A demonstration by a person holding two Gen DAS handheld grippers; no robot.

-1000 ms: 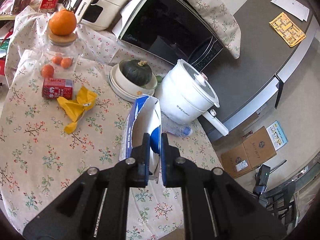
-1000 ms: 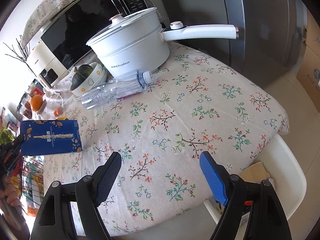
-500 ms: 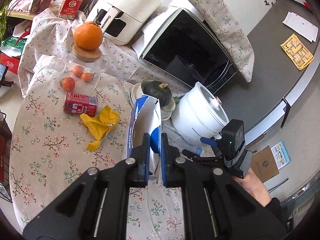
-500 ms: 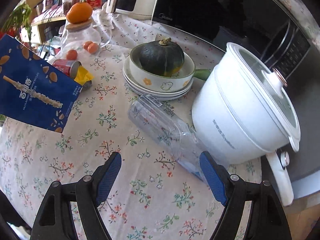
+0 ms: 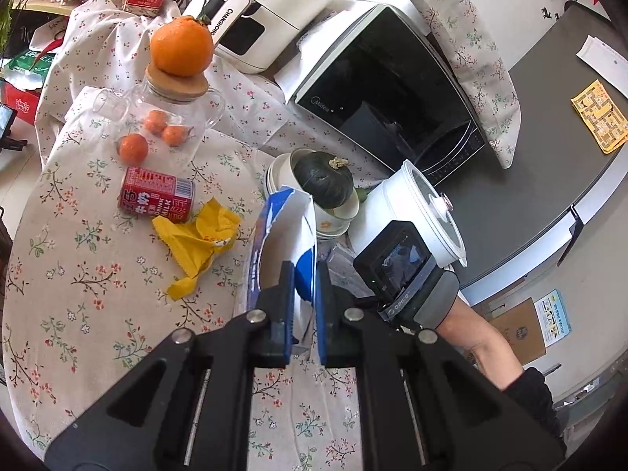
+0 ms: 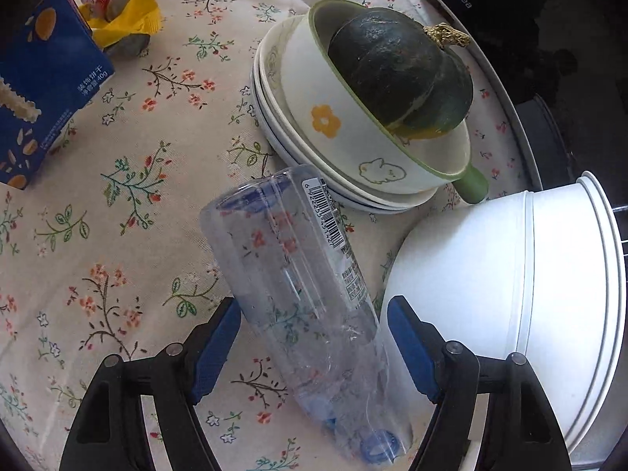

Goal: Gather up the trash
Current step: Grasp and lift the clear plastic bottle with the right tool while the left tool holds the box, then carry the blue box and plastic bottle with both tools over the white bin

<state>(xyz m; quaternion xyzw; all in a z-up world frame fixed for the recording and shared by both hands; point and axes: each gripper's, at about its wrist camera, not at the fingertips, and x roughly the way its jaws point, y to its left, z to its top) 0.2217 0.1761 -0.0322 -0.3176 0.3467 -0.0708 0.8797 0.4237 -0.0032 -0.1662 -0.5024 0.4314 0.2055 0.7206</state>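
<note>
Plastic bottle (image 6: pixel 310 306) lying between open right hand-held gripper (image 6: pixel 314 337) fingers; squash (image 6: pixel 400 74) in bowl (image 6: pixel 353 137).

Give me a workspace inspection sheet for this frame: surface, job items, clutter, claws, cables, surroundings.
Surface: floral tablecloth over the table, crowded.
Job's things: blue snack box held up in the left claw; clear plastic bottle lying on its side between the right claw's fingers; red drink can on its side; crumpled yellow wrapper beside it.
Clutter: dark squash in stacked bowls; white electric pot; big orange on a jar lid.
Claws: left shut on the box; right claw open, straddling the bottle, contact not clear.
Cables: nothing seen.
Surroundings: microwave, white air fryer, cardboard box on the floor.
</note>
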